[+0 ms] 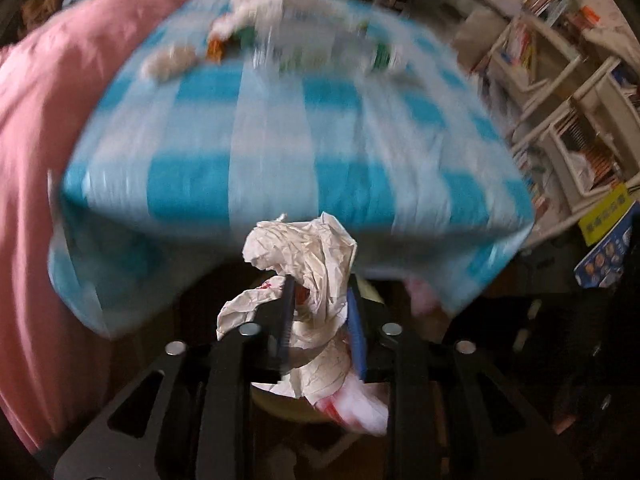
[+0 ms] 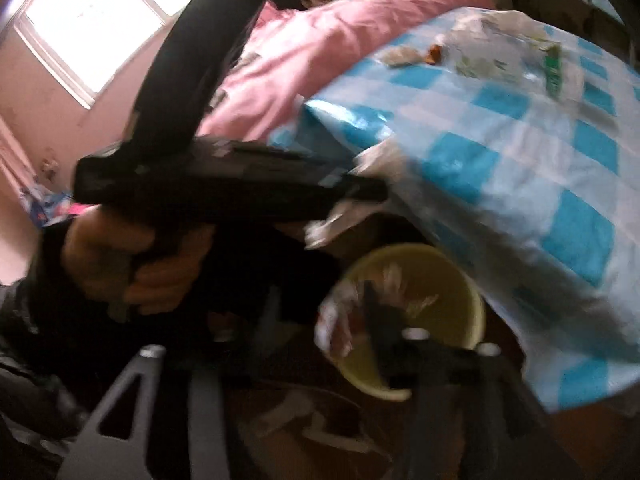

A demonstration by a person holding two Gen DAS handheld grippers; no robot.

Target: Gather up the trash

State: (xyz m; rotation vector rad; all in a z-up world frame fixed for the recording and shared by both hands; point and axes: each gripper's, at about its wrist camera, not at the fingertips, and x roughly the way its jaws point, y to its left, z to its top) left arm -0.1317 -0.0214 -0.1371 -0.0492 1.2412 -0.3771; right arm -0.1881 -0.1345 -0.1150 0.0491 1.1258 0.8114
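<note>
Pinching the crumpled white paper wrapper mid-body, the left gripper holds something light and crushable; the right gripper's spread is too blurred to tell.

The crumpled paper looks matt and rough. The checked tablecloth looks like glossy, smooth plastic. The pink blanket is soft cloth. The yellow bin is smooth plastic.

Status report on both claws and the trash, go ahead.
Left claw clamped on crumpled paper. Right claw, blurred, wrapper at its fingers, above yellow bin. Checked tablecloth overhangs close by; more litter on top.
</note>
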